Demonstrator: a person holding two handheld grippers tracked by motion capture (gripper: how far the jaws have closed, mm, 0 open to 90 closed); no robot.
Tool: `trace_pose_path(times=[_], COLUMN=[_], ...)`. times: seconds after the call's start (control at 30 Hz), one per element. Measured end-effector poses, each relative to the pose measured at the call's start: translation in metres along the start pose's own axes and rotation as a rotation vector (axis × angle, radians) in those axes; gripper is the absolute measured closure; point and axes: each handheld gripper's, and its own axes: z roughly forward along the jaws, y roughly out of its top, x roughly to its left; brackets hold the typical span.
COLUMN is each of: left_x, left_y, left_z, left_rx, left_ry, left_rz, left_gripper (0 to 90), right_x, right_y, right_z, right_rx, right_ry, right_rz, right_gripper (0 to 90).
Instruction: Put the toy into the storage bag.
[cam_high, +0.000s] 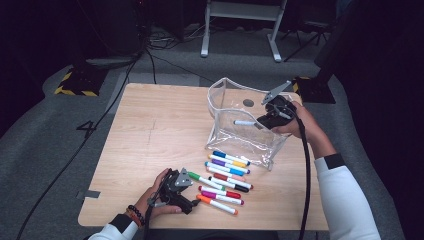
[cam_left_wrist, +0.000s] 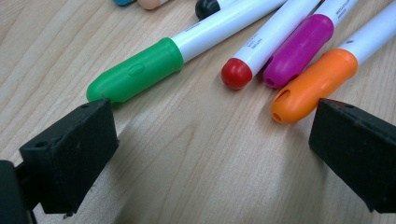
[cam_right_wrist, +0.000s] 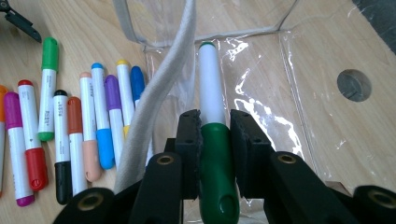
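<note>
A: The dark-green-capped white marker (cam_right_wrist: 212, 140) is pinched in the right gripper (cam_right_wrist: 214, 135)'s jaws, over the clear plastic zip pouch (cam_high: 227, 100)!

B: And the left gripper (cam_left_wrist: 205, 140)? Jaws spread, resting on the wooden worktop (cam_high: 160, 130) beside the row of coloured markers (cam_high: 225, 180).

The far-left stretch of the wooden table (cam_high: 150, 125) was wide open, so a hand could sweep through there with nothing in the way. The near-right part was crowded: a row of markers (cam_high: 225, 177) lay side by side just in front of the clear pouch (cam_high: 240, 145), leaving barely a gap between them. The pouch's mouth gaped upward, but its grey zipper band (cam_right_wrist: 159, 116) sagged along one side of the opening, right beside the right gripper (cam_right_wrist: 215, 135) and its dark green marker (cam_right_wrist: 212, 140).
</note>
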Motion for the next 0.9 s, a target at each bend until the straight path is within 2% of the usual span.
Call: trace_pose_path(times=[0.1, 0.13, 0.2, 0.27, 0.3, 0.4, 0.6, 0.63, 0.67, 0.7, 0.73, 0.83, 0.87, 0.9], left_x=[0.000, 0.000, 0.000, 0.000, 0.000, 0.000, 0.000, 0.000, 0.000, 0.000, 0.000, 0.000, 0.000, 0.000], left_y=[0.000, 0.000, 0.000, 0.000, 0.000, 0.000, -0.001, -0.001, -0.001, -0.001, -0.001, -0.001, -0.001, -0.001], left_z=[0.000, 0.000, 0.000, 0.000, 0.000, 0.000, 0.000, 0.000, 0.000, 0.000, 0.000, 0.000, 0.000, 0.000], left_rx=[0.000, 0.000, 0.000, 0.000, -0.001, -0.002, -0.003, -0.003, -0.003, -0.002, -0.003, -0.002, -0.002, -0.002], left_ry=[0.000, 0.000, -0.001, -0.001, -0.002, -0.002, -0.002, -0.001, -0.001, -0.001, -0.001, -0.001, 0.000, 0.000], left_rz=[0.000, 0.000, 0.003, 0.003, 0.004, 0.004, 0.003, 0.002, 0.002, 0.001, 0.002, 0.002, 0.002, 0.002], left_gripper=[1.4, 1.3, 1.4, 1.3, 1.4, 1.4, 1.4, 1.4, 1.4, 1.4, 1.4, 1.4, 1.4, 1.4], right_x=[0.000, 0.000, -0.001, -0.001, -0.002, -0.003, 0.000, 0.003, 0.003, 0.004, 0.005, 0.016, 0.025, 0.025], right_y=[0.000, 0.000, -0.001, -0.002, -0.003, -0.005, -0.020, -0.026, -0.026, -0.029, -0.033, -0.044, -0.052, -0.052], right_z=[0.000, 0.000, -0.001, -0.003, -0.005, -0.008, -0.030, -0.041, -0.041, -0.046, -0.051, -0.062, -0.068, -0.068], right_rx=[0.002, -0.004, -0.013, -0.029, -0.054, -0.081, -0.238, -0.278, -0.278, -0.299, -0.327, -0.374, -0.410, -0.410], right_ry=[-0.003, -0.015, -0.030, -0.051, -0.065, -0.088, -0.123, -0.154, -0.154, -0.165, -0.156, -0.167, -0.163, -0.163], right_rz=[0.001, 0.002, 0.012, 0.008, 0.019, 0.036, 0.069, 0.076, 0.076, 0.080, 0.081, 0.064, 0.055, 0.055], right_gripper=[71.2, 67.4, 67.0, 63.4, 60.7, 57.8, 52.7, 51.1, 51.1, 51.1, 51.4, 52.2, 52.5, 52.5])
